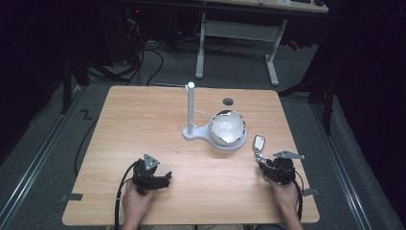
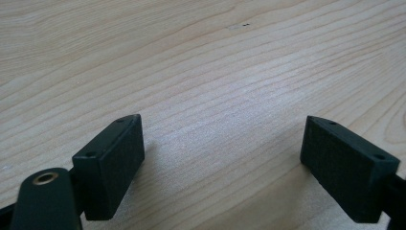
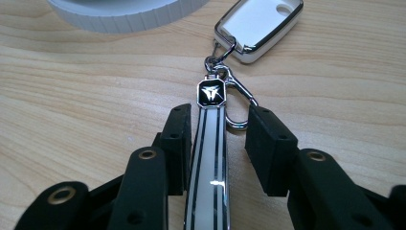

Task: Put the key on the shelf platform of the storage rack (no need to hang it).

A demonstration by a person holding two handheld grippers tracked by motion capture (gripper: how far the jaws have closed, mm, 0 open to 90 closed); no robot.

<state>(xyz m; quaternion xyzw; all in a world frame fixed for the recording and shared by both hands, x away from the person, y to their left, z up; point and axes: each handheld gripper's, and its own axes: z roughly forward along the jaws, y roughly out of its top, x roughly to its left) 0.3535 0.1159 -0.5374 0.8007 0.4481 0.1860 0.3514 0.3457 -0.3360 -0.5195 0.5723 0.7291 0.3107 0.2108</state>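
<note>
A white key fob [image 1: 259, 142] [image 3: 261, 24] with a silver rim lies on the wooden table [image 1: 143, 120], right of the white bowl. A key ring joins it to a white strap [image 3: 210, 143] with black stripes and a black emblem. The strap runs back between the jaws of my right gripper [image 1: 263, 164] [image 3: 218, 120]. The left pad sits against the strap, while a gap shows at the right pad. My left gripper [image 1: 165, 175] [image 2: 220, 139] rests near the front left of the table, jaws wide apart over bare wood.
A white stand with an upright post [image 1: 190, 108] and a round white bowl [image 1: 228, 128] sits mid-table; its ribbed base [image 3: 124, 14] is close ahead of the right gripper. A small dark hole [image 1: 228, 101] marks the table behind it. A desk frame stands beyond.
</note>
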